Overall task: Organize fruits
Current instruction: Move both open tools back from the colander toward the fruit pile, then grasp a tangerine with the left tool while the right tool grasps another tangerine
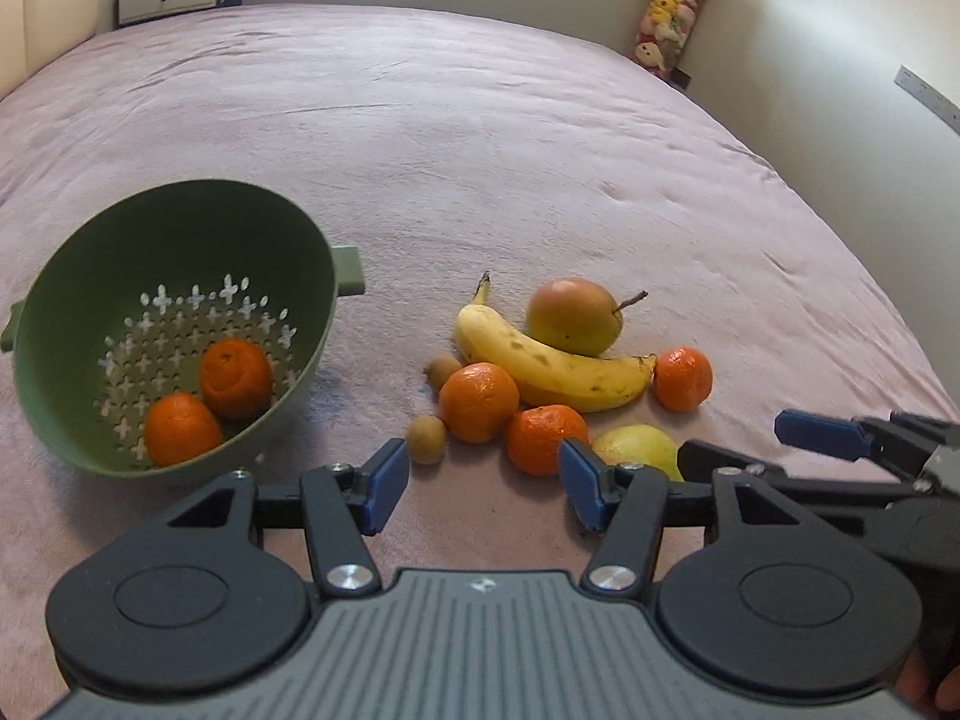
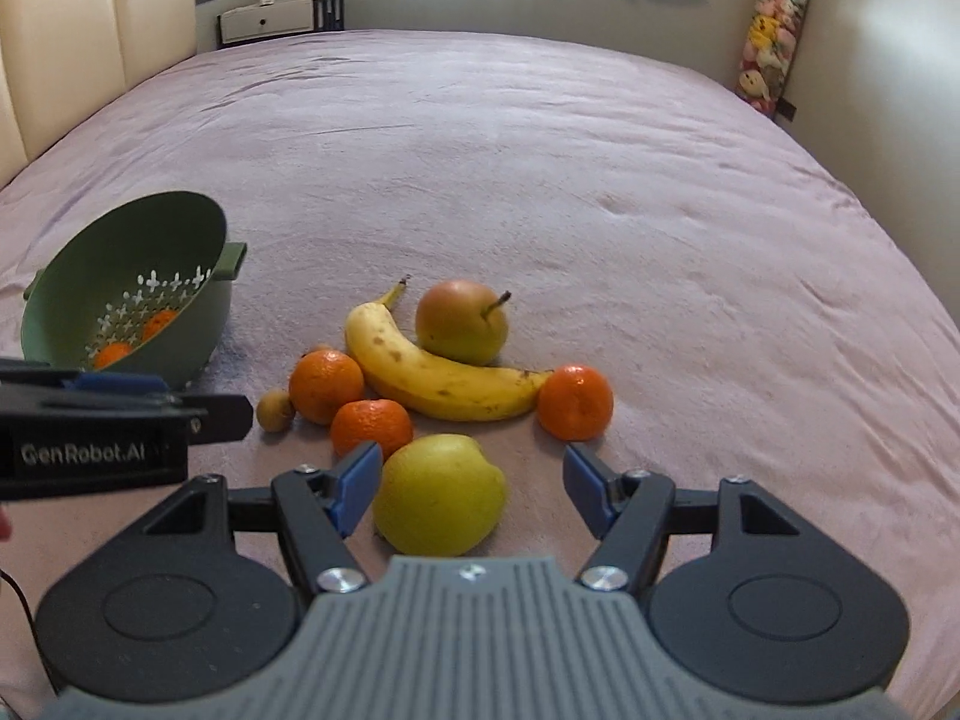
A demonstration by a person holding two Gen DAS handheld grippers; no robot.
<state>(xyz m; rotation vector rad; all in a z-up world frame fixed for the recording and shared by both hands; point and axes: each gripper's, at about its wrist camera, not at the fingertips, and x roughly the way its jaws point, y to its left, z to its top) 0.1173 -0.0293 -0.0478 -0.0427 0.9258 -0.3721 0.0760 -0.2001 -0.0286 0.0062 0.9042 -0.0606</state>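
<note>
A green colander [image 1: 180, 240] lies tilted on the bed, left of the fruit, with two mandarins [image 1: 234, 377] inside; it also shows in the right wrist view [image 2: 180, 330]. The pile holds a banana [image 2: 441, 381], a pear [image 2: 461, 321], three mandarins [image 2: 575, 402], two small kiwis [image 1: 426, 439] and a yellow-green apple [image 2: 441, 495]. My left gripper [image 1: 483, 480] is open and empty, just short of the pile. My right gripper [image 2: 471, 483] is open, with the apple between its fingers, apart from both pads.
The pink bedspread [image 2: 540, 168] stretches far behind the fruit. A padded headboard [image 2: 90, 30] is at back left, a low cabinet [image 2: 282, 15] by the far wall, a hanging bag of plush toys [image 2: 774, 30] at back right.
</note>
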